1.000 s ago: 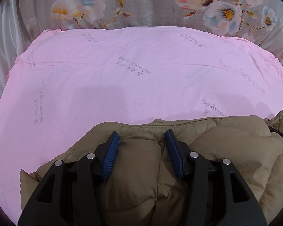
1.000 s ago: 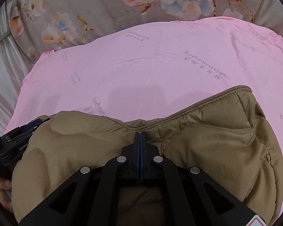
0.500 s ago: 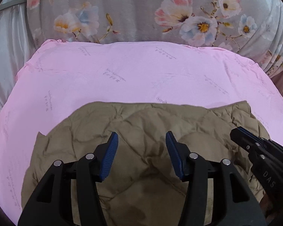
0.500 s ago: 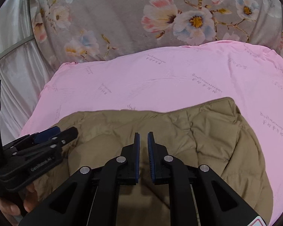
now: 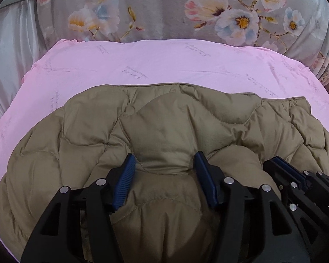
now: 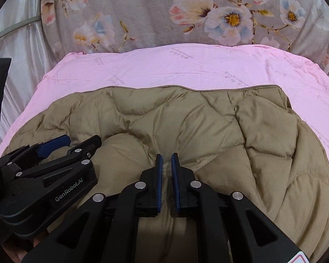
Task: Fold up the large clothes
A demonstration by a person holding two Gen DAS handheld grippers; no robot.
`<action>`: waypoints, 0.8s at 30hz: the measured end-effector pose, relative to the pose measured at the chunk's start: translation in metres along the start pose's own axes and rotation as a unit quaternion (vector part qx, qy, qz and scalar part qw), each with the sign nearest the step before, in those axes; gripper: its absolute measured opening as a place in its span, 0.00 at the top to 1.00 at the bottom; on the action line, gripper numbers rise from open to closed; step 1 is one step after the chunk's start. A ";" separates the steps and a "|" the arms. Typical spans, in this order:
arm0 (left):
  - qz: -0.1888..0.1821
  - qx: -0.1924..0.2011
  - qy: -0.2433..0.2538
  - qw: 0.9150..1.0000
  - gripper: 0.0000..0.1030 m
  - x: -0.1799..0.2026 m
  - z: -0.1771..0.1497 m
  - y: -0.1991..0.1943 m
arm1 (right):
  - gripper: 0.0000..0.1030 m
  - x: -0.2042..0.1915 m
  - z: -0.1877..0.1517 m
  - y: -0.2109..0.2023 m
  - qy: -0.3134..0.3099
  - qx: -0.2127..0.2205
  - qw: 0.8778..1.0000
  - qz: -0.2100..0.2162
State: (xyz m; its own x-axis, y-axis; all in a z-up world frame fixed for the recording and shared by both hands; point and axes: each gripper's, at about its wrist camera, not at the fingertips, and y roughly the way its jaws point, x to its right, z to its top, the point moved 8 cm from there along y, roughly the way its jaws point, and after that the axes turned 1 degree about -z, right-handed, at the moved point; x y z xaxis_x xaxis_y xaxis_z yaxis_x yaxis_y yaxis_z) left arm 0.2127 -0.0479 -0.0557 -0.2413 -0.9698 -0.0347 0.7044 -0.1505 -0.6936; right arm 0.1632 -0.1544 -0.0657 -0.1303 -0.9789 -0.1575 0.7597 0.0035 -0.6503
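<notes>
A tan quilted jacket (image 5: 175, 120) lies folded on a pink sheet (image 5: 164, 65), its straight far edge running left to right. My left gripper (image 5: 164, 154) is at the jacket's near side. Its jaws stand wide and are opening, with a puffed fold of the jacket pinched between the blue pads. In the right wrist view my right gripper (image 6: 167, 154) rests just above the jacket (image 6: 197, 127). Its pads are a narrow gap apart and grip nothing. The grippers sit side by side: the right gripper (image 5: 280, 164) shows at the left view's right edge, and the left gripper (image 6: 81, 141) at the right view's left edge.
The pink sheet (image 6: 186, 65) extends beyond the jacket on its far, left and right sides. Behind it hangs grey floral cloth (image 5: 164, 11). Pale satin fabric (image 5: 8, 65) drapes at the far left.
A second ago both grippers held the jacket's edge bunched up close to the cameras. The jacket now lies spread on the sheet, the right jaws have parted, and both grippers have drawn back.
</notes>
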 end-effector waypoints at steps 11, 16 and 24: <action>0.013 0.005 0.007 1.000 0.47 0.002 -0.003 0.002 | 0.89 -0.001 -0.001 0.002 -0.005 -0.003 1.000 -0.005; 0.017 0.007 0.009 1.000 0.46 0.003 -0.004 0.003 | 0.89 -0.001 -0.001 0.002 -0.005 -0.003 1.000 -0.006; 0.018 0.008 0.009 1.000 0.46 0.003 -0.003 0.002 | 0.89 0.003 -0.002 0.002 0.011 -0.002 1.000 0.013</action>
State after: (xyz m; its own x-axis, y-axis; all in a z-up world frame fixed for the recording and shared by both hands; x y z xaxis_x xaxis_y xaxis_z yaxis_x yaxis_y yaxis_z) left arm 0.2115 -0.0501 -0.0598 -0.2275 -0.9711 -0.0716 0.7235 -0.1194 -0.6799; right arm 0.1631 -0.1564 -0.0694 -0.1233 -0.9739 -0.1906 0.7600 0.0308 -0.6492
